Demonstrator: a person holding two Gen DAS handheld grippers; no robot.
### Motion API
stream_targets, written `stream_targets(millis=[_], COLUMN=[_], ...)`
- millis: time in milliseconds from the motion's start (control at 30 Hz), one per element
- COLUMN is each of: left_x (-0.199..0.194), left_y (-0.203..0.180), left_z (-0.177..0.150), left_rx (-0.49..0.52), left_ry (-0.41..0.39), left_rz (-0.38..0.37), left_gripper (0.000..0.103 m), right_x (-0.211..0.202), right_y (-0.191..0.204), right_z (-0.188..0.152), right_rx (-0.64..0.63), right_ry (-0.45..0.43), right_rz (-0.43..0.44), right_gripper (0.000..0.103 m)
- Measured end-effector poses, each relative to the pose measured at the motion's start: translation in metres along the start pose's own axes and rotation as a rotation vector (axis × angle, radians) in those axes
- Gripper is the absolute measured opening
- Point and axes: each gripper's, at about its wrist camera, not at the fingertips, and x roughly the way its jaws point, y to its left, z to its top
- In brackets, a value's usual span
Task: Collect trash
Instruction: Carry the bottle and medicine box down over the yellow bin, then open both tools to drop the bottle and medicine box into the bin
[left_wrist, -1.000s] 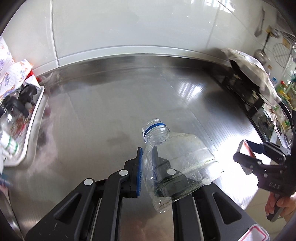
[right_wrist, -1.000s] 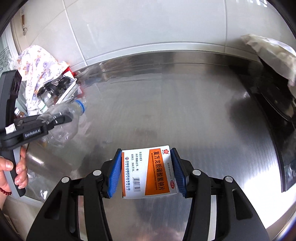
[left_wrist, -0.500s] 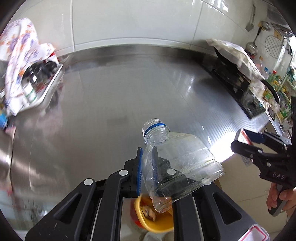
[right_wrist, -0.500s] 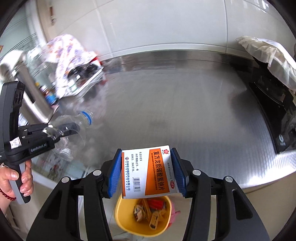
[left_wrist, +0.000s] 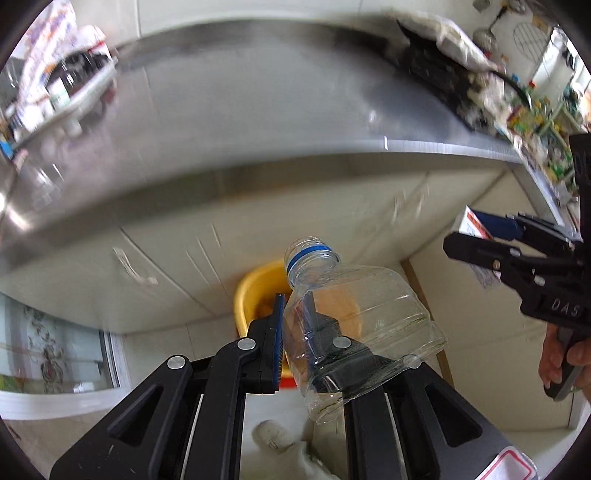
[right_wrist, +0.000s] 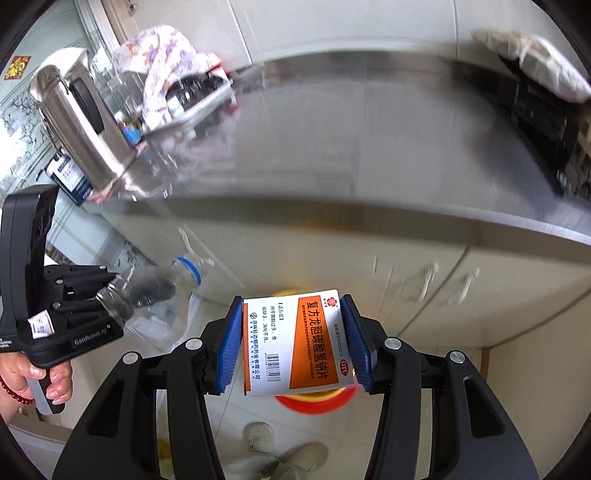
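Note:
My left gripper (left_wrist: 295, 314) is shut on a clear crushed plastic bottle (left_wrist: 354, 325) with a blue neck ring, held in the air in front of the counter, above a yellow bin (left_wrist: 255, 291) on the floor. My right gripper (right_wrist: 291, 343) is shut on a white and orange medicine box (right_wrist: 291, 343), held over the same bin (right_wrist: 314, 400), which is mostly hidden behind the box. The left gripper with the bottle (right_wrist: 147, 291) shows at the left of the right wrist view. The right gripper with the box (left_wrist: 476, 225) shows at the right of the left wrist view.
The steel countertop (right_wrist: 351, 147) and its front edge lie above and ahead, with cream cabinet doors (right_wrist: 424, 280) below. A tray of jars under a floral cloth (right_wrist: 166, 77) and a steel kettle (right_wrist: 81, 122) stand at the counter's left. A black stove (right_wrist: 535, 107) is at the right. A shoe (right_wrist: 258, 435) is on the floor.
Both grippers have pulled back off the counter and dropped lower, still holding the bottle and the box. The counter edge, cabinet fronts and yellow bin have come into view.

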Motion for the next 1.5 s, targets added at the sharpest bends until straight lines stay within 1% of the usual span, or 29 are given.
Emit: stream_targets(millis=[167, 300, 467, 567, 633, 800, 933, 1033, 1067, 1133, 1200, 1267, 1300, 1400, 1500], left_x=[0.051, 0.096, 0.162, 0.190, 0.205, 0.237, 0.250, 0.257, 0.258, 0.260, 0.259, 0.259, 0.258, 0.257, 0.256], left_y=[0.003, 0.008, 0.020, 0.025, 0.026, 0.032, 0.031, 0.028, 0.027, 0.027, 0.026, 0.027, 0.028, 0.026, 0.026], left_z=[-0.025, -0.037, -0.045, -0.049, -0.051, -0.056, -0.063, -0.065, -0.065, -0.065, -0.063, -0.061, -0.060, -0.059, -0.059], left_rx=[0.040, 0.069, 0.117, 0.149, 0.161, 0.178, 0.187, 0.198, 0.197, 0.204, 0.207, 0.208, 0.208, 0.214, 0.213], left_ry=[0.115, 0.186, 0.290, 0.335, 0.357, 0.398, 0.415, 0.424, 0.426, 0.425, 0.421, 0.417, 0.415, 0.406, 0.399], left_rz=[-0.036, -0.046, -0.059, -0.073, -0.080, -0.077, -0.086, -0.083, -0.083, -0.073, -0.069, -0.067, -0.069, -0.073, -0.074], left_gripper=[0.011, 0.011, 0.011, 0.011, 0.011, 0.011, 0.011, 0.012, 0.013, 0.023, 0.028, 0.029, 0.033, 0.037, 0.038], right_x=[0.038, 0.079, 0.143, 0.181, 0.204, 0.243, 0.265, 0.273, 0.275, 0.276, 0.276, 0.273, 0.273, 0.274, 0.272], right_y=[-0.009, -0.019, -0.034, -0.041, -0.046, -0.060, -0.061, -0.058, -0.057, -0.057, -0.059, -0.063, -0.065, -0.064, -0.064], right_z=[-0.032, -0.050, -0.068, -0.078, -0.084, -0.098, -0.104, -0.106, -0.106, -0.107, -0.105, -0.102, -0.101, -0.099, -0.097], right_rx=[0.016, 0.024, 0.032, 0.026, 0.008, 0.017, 0.001, -0.019, -0.027, -0.031, -0.029, -0.017, -0.012, -0.002, 0.004], right_ry=[0.092, 0.166, 0.273, 0.344, 0.384, 0.425, 0.445, 0.449, 0.447, 0.447, 0.439, 0.430, 0.425, 0.419, 0.411], right_rz=[0.004, 0.017, 0.046, 0.072, 0.071, 0.059, 0.057, 0.061, 0.060, 0.061, 0.060, 0.066, 0.067, 0.065, 0.067], right_gripper=[0.053, 0.053, 0.053, 0.053, 0.053, 0.053, 0.053, 0.055, 0.056, 0.056, 0.060, 0.066, 0.067, 0.067, 0.067])
